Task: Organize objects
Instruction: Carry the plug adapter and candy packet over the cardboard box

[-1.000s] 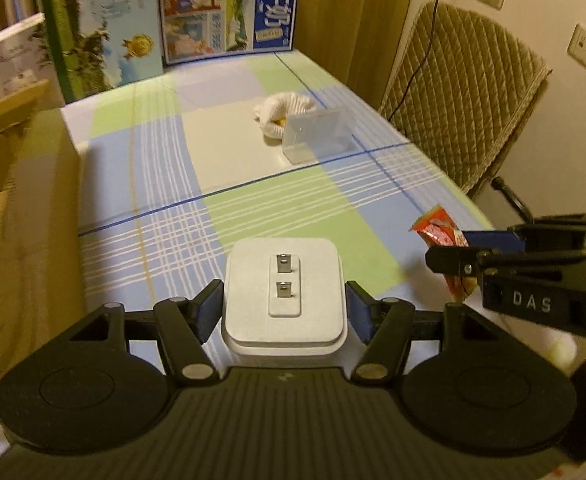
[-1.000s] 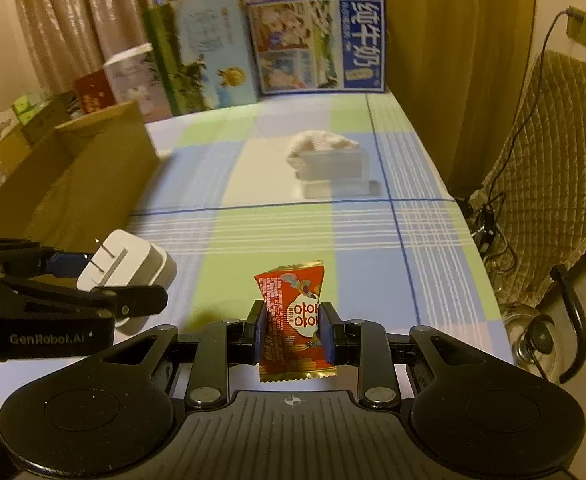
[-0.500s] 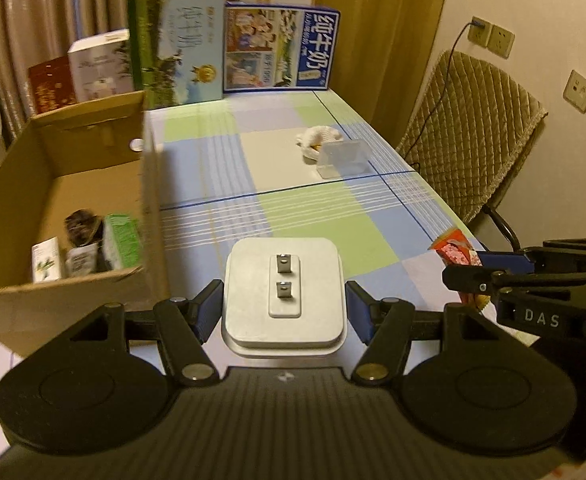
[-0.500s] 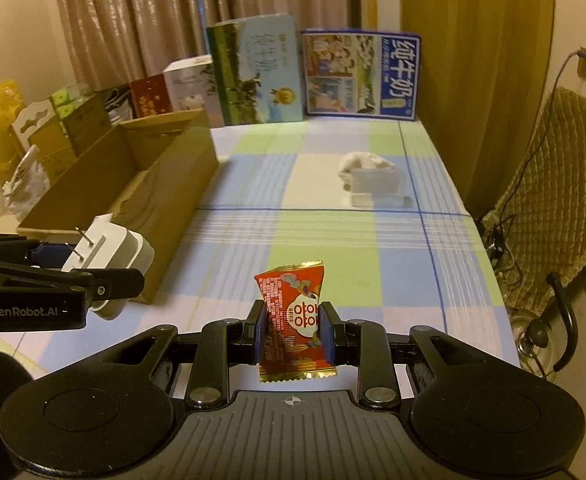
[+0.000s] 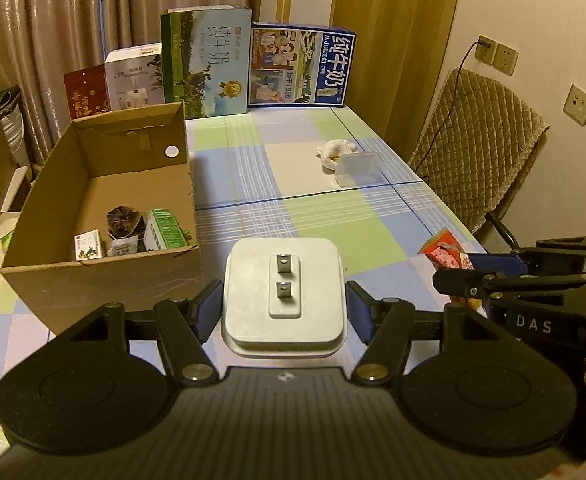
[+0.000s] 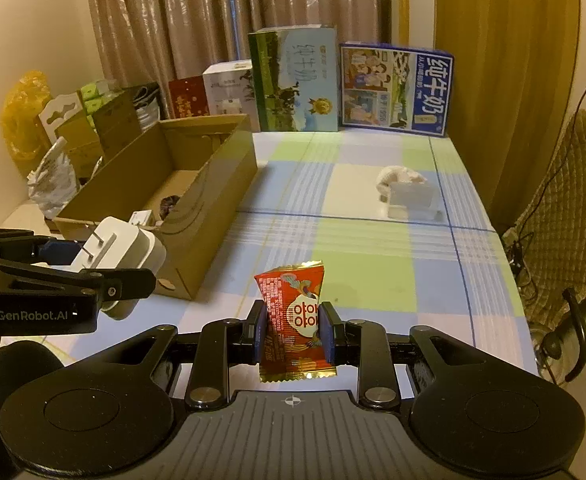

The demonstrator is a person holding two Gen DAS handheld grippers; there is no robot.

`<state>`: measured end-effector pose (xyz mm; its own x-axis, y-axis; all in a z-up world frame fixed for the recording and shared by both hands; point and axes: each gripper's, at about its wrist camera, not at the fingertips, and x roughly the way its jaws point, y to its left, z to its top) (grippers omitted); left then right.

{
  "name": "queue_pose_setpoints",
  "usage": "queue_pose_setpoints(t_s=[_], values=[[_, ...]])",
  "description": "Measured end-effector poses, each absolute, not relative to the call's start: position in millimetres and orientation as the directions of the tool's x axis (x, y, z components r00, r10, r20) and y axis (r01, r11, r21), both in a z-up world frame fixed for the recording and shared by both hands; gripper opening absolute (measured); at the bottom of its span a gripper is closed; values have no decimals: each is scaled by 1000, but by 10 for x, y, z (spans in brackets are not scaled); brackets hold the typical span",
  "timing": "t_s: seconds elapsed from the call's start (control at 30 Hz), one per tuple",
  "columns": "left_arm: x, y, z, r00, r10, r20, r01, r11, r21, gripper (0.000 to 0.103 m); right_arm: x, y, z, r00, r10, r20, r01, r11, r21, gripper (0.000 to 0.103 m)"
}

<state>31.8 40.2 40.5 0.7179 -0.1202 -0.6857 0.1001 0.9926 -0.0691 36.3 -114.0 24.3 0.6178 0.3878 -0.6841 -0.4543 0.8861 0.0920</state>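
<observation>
The left gripper clamps a white plug adapter between its pads, prongs facing outward. The right gripper pinches a red snack packet upright. A cardboard box sits at ten o'clock on the checked tablecloth.

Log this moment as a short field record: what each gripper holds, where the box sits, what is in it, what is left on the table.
left gripper: jaws shut on white charger, prongs facing away
right gripper: jaws shut on red snack packet
cardboard box: open, on table's left side
box contents: several small packs and a dark item
checked tablecloth: white bundle touching a clear stand, far right
</observation>
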Motion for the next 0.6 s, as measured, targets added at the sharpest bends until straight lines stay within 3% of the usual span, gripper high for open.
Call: queue_pose_setpoints(t_s=[0.6], values=[[185, 711, 489, 725, -76, -684, 51, 997, -57, 60, 378, -758, 287, 584, 449, -676, -524, 845, 109, 25]])
